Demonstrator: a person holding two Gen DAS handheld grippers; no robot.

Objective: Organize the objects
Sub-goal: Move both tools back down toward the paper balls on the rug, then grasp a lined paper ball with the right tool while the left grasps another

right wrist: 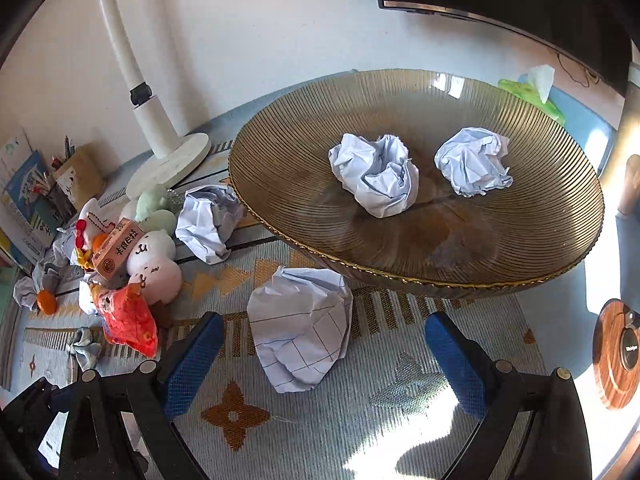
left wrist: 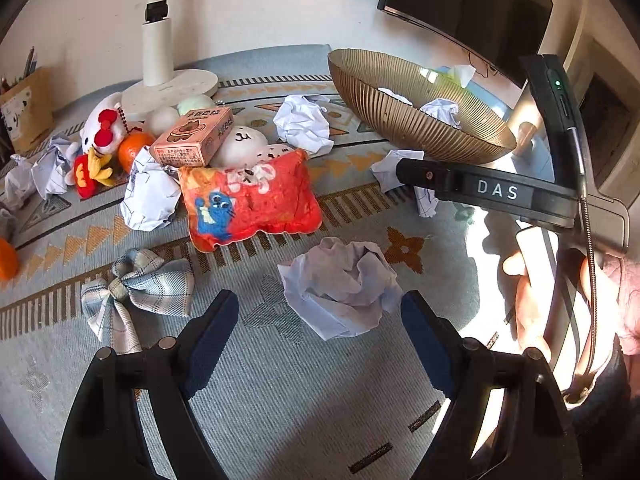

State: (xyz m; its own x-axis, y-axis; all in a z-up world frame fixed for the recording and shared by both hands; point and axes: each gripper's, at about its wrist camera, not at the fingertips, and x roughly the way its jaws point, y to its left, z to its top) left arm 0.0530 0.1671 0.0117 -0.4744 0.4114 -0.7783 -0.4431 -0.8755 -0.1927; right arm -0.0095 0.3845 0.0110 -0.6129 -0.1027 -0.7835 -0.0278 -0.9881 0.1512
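Observation:
My left gripper (left wrist: 320,320) is open, its blue-padded fingers on either side of a crumpled paper ball (left wrist: 340,286) lying on the patterned cloth. My right gripper (right wrist: 324,354) is open around another crumpled squared-paper ball (right wrist: 300,328) just in front of the ribbed amber glass bowl (right wrist: 520,248). Two paper balls, one (right wrist: 376,180) beside the other (right wrist: 472,160), lie inside the bowl. The bowl also shows in the left wrist view (left wrist: 384,108). More paper balls lie loose, one (left wrist: 304,120) behind the toys and one (left wrist: 150,192) to the left.
A toy heap lies at the left: red pouch (left wrist: 248,204), pink box (left wrist: 194,138), white plush buns (left wrist: 244,142), Hello Kitty plush (left wrist: 102,124), orange (left wrist: 134,148), checked bow (left wrist: 136,292). White lamp base (left wrist: 168,88) stands behind. A tissue pack (right wrist: 536,88) lies behind the bowl, and a wooden coaster (right wrist: 616,352) lies at the right.

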